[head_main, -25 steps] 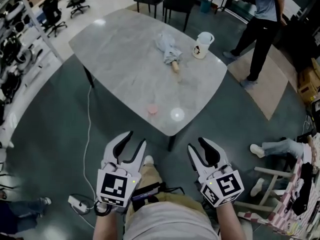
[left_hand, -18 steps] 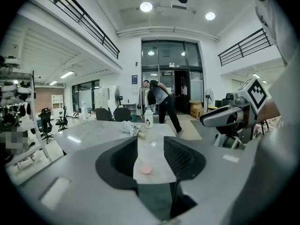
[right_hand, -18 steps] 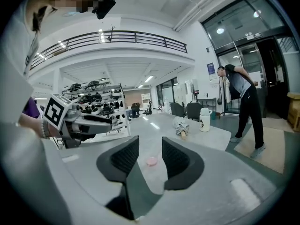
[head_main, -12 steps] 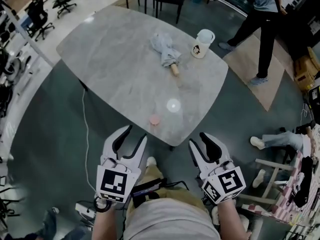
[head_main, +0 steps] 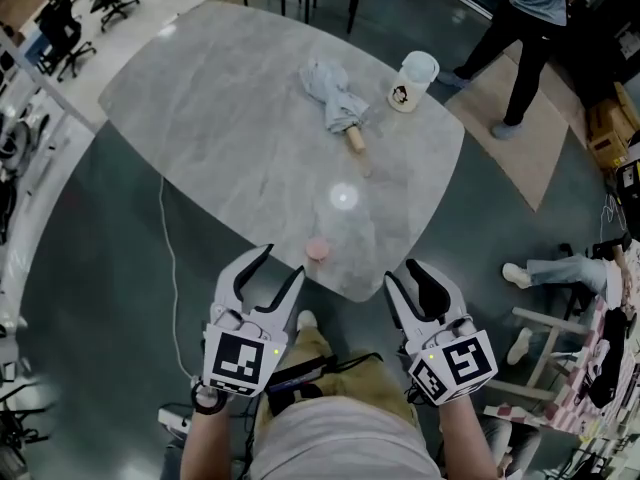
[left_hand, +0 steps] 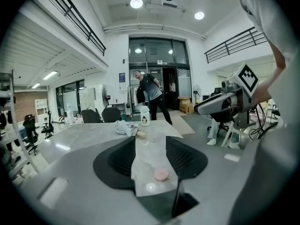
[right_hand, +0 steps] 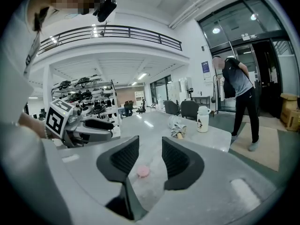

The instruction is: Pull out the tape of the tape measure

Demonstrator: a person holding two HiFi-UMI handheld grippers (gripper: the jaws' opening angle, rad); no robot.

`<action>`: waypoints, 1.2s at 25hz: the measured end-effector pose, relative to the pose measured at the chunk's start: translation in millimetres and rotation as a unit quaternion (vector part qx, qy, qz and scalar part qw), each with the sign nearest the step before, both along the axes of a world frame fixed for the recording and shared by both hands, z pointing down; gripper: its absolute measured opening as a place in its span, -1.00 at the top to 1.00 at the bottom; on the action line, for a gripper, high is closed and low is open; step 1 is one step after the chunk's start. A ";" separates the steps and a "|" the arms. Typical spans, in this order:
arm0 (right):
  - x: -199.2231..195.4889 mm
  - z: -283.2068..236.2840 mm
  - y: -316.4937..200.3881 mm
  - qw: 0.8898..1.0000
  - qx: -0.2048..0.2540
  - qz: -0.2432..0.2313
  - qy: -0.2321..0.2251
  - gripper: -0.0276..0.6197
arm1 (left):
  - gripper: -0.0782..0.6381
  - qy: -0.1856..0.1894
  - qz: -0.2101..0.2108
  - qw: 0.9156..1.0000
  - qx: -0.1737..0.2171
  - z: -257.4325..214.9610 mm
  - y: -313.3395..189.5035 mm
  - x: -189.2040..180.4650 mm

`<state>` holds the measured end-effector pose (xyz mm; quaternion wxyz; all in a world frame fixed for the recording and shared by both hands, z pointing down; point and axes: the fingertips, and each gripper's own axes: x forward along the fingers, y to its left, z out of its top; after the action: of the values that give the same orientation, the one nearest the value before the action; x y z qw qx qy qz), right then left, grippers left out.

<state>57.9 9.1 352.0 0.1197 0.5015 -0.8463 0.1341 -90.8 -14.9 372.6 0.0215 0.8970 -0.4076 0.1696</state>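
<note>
So, left tongs point(head_main: 280, 263) and right tongs point(head_main: 405, 273) are both hanging open short of the pink tape measure point(head_main: 317, 249), nothing gripped.
Head view: both tongs are hovering at the near edge of the grey surface point(head_main: 230, 108), with the small round tape measure sitting on it close to that edge, just ahead between them. Left gripper view: left tongs point(left_hand: 151, 139) have just been opening and are standing wide, tape measure point(left_hand: 161, 174) showing through the gap but lying on the surface ahead, untouched. Right gripper view: right tongs point(right_hand: 150, 138) are gaping a bit narrower, empty, tape measure point(right_hand: 142, 172) lying ahead.
</note>
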 end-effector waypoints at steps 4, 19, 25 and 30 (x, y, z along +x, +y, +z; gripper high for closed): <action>-2.3 4.2 -7.2 1.000 -0.006 0.003 0.001 0.45 | 0.20 -0.020 0.034 0.999 -0.007 15.3 -6.6 3.0; 4.1 31.2 -21.9 0.999 -0.034 0.005 0.000 0.45 | 0.09 -0.172 0.181 0.968 -0.009 114.6 -26.8 27.2; 8.3 36.1 -24.9 0.999 -0.041 0.007 0.007 0.45 | 0.09 -0.200 0.271 0.941 -0.023 143.9 -28.0 41.9; 11.9 44.7 -25.1 0.998 -0.053 0.016 0.008 0.45 | 0.06 -0.230 0.327 0.916 -0.038 168.0 -25.1 47.0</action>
<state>69.8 -16.1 396.7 0.1507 0.5088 -0.8289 0.1772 -43.8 -40.0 540.6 -0.0950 0.9151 -0.0785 0.3839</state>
